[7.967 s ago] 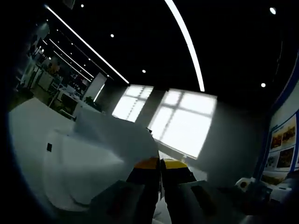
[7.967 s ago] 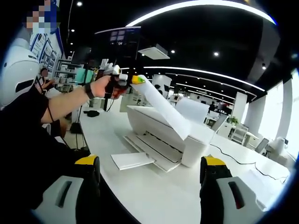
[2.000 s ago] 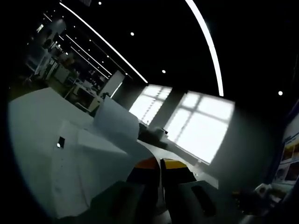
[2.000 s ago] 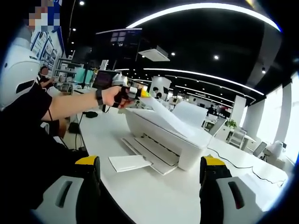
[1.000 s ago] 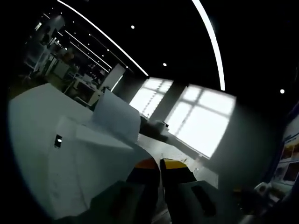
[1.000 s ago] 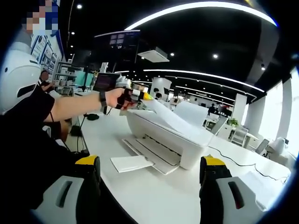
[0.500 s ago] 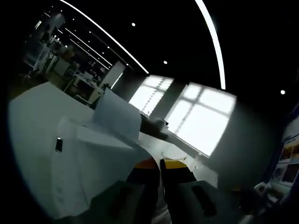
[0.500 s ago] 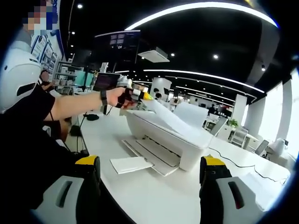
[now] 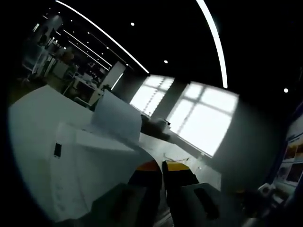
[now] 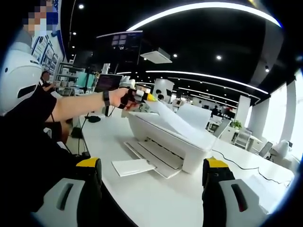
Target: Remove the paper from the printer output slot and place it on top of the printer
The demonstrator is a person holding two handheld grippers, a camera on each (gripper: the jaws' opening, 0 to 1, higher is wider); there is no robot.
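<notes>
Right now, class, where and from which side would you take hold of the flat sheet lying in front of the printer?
Probably the edge of the sheet facing away from the printer, coming in low from the front with the open right claw: it lies flat, and the printer blocks its far side.

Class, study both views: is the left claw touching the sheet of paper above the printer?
Touching. In the right gripper view the left claw pinches the upper end of the paper, which slopes down onto the printer.
</notes>
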